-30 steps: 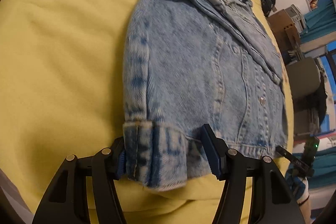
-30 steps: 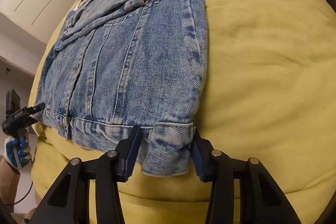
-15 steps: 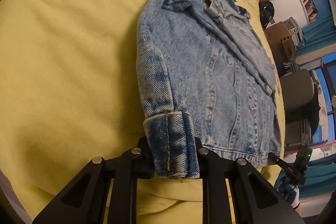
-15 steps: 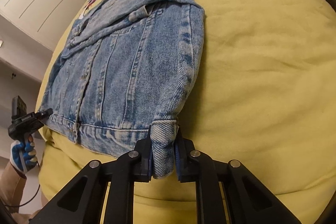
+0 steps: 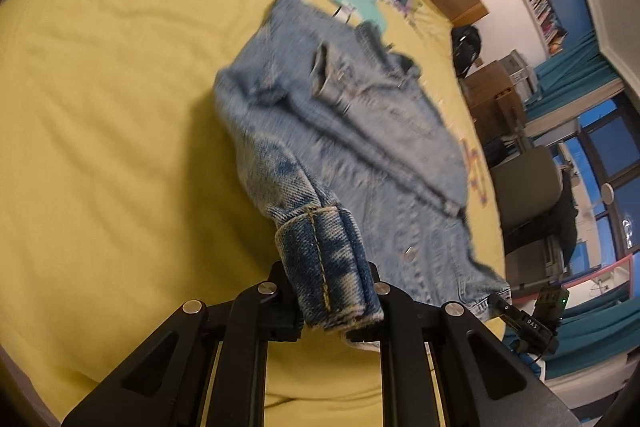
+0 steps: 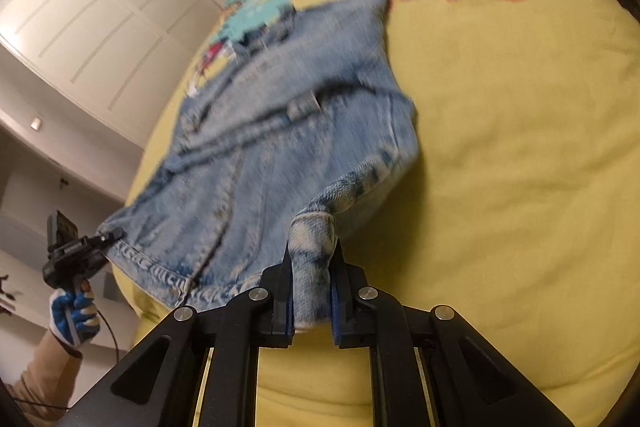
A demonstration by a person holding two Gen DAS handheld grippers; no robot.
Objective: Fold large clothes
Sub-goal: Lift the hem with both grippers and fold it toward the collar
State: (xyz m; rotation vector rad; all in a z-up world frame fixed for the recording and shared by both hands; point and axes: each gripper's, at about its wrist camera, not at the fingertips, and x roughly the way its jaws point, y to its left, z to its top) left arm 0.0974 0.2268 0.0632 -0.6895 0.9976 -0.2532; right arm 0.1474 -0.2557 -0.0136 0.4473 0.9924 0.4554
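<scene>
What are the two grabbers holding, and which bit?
The denim jacket: left gripper pinches one sleeve cuff, right gripper the other cuff.

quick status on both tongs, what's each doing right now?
Left tongs: closing, pads pressed on the left sleeve cuff of the denim jacket.
Right tongs: shut on the right sleeve cuff.

The left gripper [image 5: 336,303] tilted downward, its jaws closing on a rolled denim cuff [image 5: 328,263] pinched between the pads. The right gripper [image 6: 312,291] angled down likewise, jaws clamped tight on the other cuff [image 6: 312,255]. Seen from the right wrist, a gloved hand [image 6: 74,315] gripped the left tool's handle, with a tan sleeve [image 6: 44,371] below it
</scene>
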